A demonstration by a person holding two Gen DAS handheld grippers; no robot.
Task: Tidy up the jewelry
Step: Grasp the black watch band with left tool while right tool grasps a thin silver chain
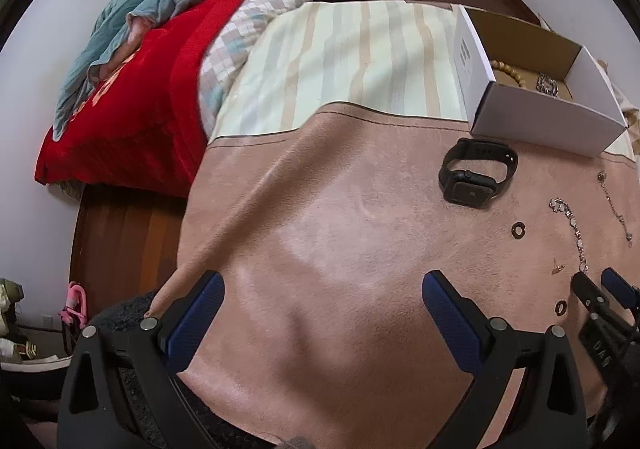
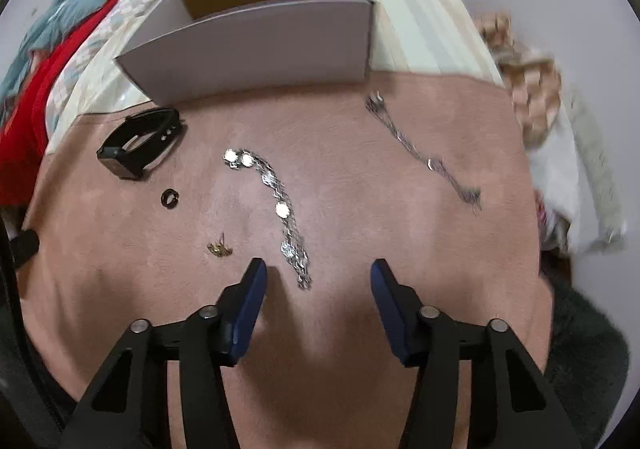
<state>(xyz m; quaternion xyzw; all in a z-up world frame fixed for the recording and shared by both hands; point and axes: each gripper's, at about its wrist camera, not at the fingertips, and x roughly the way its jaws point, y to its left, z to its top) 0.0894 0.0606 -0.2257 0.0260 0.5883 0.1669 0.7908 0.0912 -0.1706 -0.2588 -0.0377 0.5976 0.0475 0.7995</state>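
Observation:
Jewelry lies on a pink mat (image 2: 320, 329). A silver disc chain (image 2: 276, 205) runs down the middle, its near end between my right gripper's (image 2: 318, 273) open, empty fingers. A thin silver chain (image 2: 424, 157) lies to the right. A gold earring (image 2: 218, 247), a dark ring (image 2: 170, 198) and a black smartwatch (image 2: 138, 147) lie to the left. A white open box (image 2: 256, 37) stands behind. In the left wrist view the box (image 1: 536, 117) holds wooden beads (image 1: 510, 73) and a silver piece (image 1: 547, 83). My left gripper (image 1: 320, 285) is open and empty over bare mat; the watch (image 1: 476, 175) lies far right.
A second dark ring (image 1: 561, 307) lies by the right gripper (image 1: 604, 281). A striped cloth (image 1: 340, 61) covers the table behind the mat. A bed with a red blanket (image 1: 132, 113) is at the left. Patterned fabric (image 2: 536, 89) hangs off the right edge.

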